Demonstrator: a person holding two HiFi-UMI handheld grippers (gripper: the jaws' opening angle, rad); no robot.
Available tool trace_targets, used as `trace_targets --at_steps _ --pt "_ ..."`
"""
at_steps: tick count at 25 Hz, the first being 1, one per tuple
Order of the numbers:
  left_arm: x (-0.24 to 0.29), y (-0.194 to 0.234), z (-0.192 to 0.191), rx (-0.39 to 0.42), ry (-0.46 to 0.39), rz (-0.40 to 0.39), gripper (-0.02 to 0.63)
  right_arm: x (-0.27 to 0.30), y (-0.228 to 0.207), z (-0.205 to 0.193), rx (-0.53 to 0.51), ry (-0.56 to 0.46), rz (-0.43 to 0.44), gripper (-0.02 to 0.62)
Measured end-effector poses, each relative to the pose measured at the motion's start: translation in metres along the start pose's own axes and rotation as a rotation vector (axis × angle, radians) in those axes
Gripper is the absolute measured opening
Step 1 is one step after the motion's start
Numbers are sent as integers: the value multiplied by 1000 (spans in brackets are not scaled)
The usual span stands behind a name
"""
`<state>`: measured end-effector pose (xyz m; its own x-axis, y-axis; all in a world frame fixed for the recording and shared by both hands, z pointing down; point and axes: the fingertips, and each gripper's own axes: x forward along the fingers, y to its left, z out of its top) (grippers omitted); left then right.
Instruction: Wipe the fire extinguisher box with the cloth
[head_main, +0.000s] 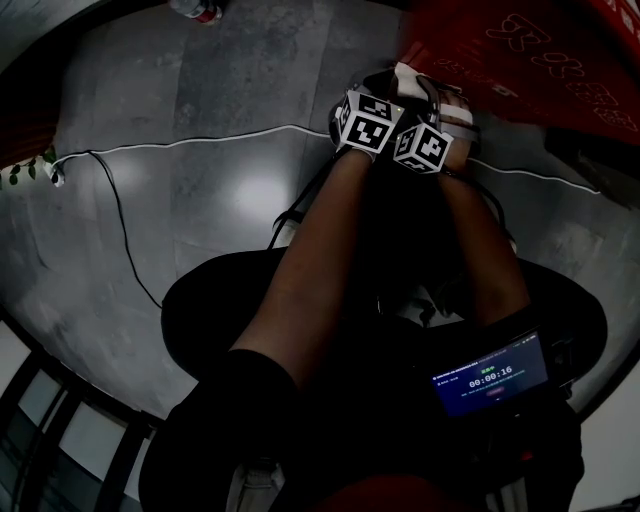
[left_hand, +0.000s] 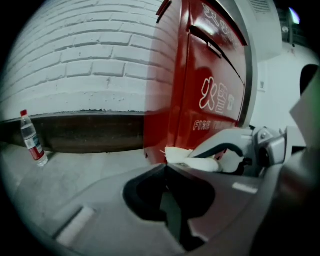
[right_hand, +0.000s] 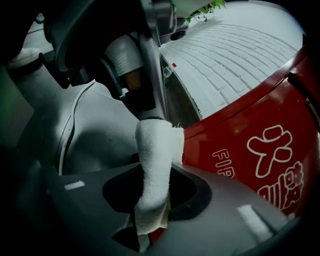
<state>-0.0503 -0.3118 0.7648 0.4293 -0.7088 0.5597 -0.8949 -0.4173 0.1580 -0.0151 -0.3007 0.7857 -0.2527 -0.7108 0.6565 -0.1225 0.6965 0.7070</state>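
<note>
- Right gripper (right_hand: 155, 169): jaws clamped on the white cloth (right_hand: 154, 142), which stands up out of them.
- Cloth is just beside the red fire extinguisher box (right_hand: 260, 145), near its lower edge. Looks like contact, can't confirm.
- Left gripper (left_hand: 166, 169): jaws closed together, nothing between them, close beside the right one.
- Water bottle (left_hand: 33, 140) upright by the brick wall (left_hand: 90, 65), well apart.

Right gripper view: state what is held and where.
The right gripper is shut on the white cloth, pinching its bunched lower part; the rest sticks out past the jaws.

1 bottle (left_hand: 33, 141) (upright) beside brick wall (left_hand: 100, 62).
</note>
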Motion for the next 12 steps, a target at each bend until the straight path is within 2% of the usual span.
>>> trace_targets --at_steps 8,12 --pt "12 6 -24 -17 62 -2 0 19 22 -2 10 -2 62 114" --pt "14 10 -33 -29 85 1 0 24 29 -2 -2 10 131 112"
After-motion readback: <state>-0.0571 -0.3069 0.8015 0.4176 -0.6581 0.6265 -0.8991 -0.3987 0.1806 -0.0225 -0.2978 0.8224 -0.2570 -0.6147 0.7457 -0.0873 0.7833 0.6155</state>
